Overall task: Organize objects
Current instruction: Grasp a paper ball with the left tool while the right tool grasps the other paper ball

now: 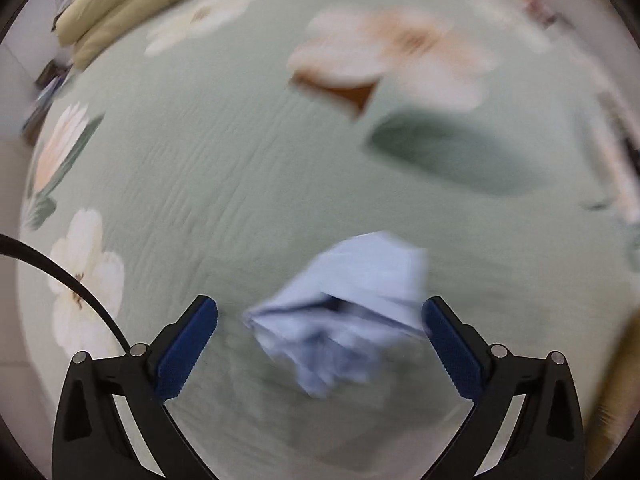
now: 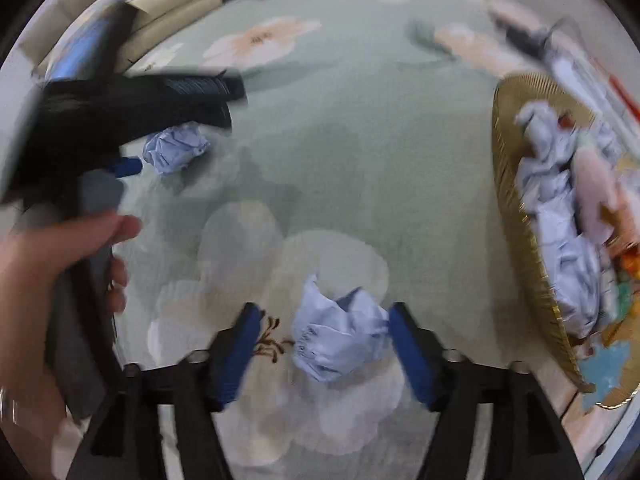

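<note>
Both grippers are held open: the left gripper (image 1: 320, 312) over one crumpled blue paper ball (image 1: 340, 312), the right gripper (image 2: 322, 320) around another blue ball (image 2: 336, 340), unpinched.

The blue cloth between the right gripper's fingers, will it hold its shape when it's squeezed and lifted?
Probably not. The blue cloth lies crumpled in soft folds, so it likely squashes and droops. It looks thin, so likely light. It shouldn't roll.
</note>
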